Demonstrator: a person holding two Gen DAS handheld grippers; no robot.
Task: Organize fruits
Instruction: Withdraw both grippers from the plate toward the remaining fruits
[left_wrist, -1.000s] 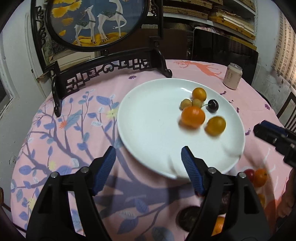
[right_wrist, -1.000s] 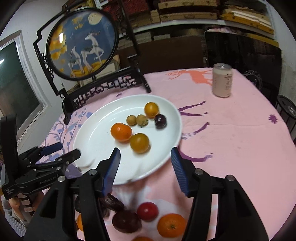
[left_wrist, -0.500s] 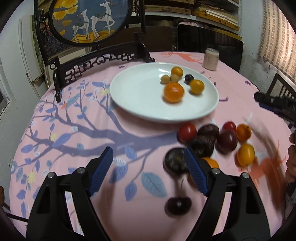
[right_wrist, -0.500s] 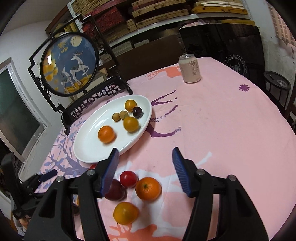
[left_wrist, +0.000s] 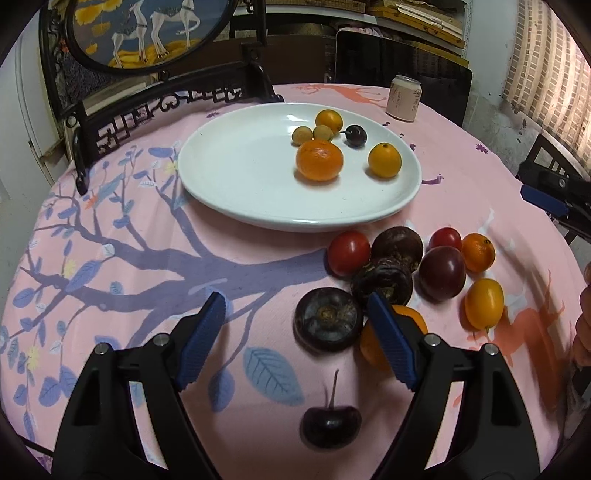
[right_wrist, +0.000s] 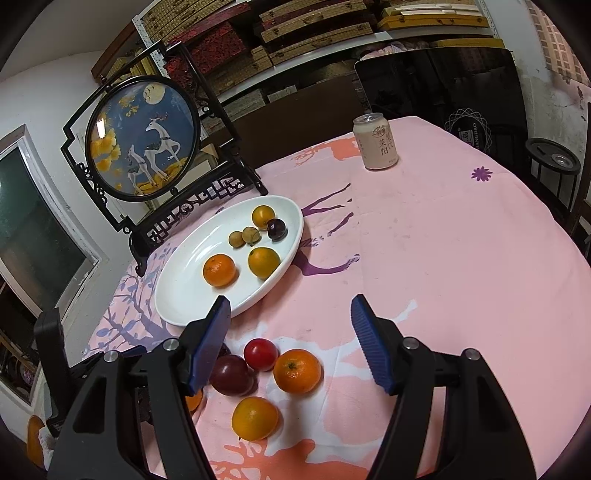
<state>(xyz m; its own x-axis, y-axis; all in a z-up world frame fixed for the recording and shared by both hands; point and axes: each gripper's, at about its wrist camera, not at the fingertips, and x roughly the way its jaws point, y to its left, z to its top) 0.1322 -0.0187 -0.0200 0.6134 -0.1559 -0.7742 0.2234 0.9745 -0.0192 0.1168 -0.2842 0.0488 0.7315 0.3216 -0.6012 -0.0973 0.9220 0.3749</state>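
A white plate (left_wrist: 236, 177) (right_wrist: 184, 295) holds an orange (left_wrist: 319, 160), yellow fruits, two small tan fruits and a dark cherry (left_wrist: 355, 134). In front of it a cluster of loose fruit lies on the pink cloth: a red tomato (left_wrist: 349, 253), dark purple fruits (left_wrist: 327, 323), a plum (left_wrist: 441, 272), oranges (right_wrist: 297, 370) and a cherry (left_wrist: 330, 424). My left gripper (left_wrist: 295, 314) is open and empty above the cluster's near side. My right gripper (right_wrist: 290, 315) is open and empty above the cluster; it also shows in the left wrist view (left_wrist: 550, 201).
A black carved stand with a round deer picture (right_wrist: 142, 138) rises behind the plate. A drink can (right_wrist: 375, 142) stands at the far side of the round table. Dark chairs (right_wrist: 439, 81) and shelves lie beyond.
Both grippers have drawn back from the plate toward the near table edge. The loose fruit cluster has come into view under them. Both stay open.
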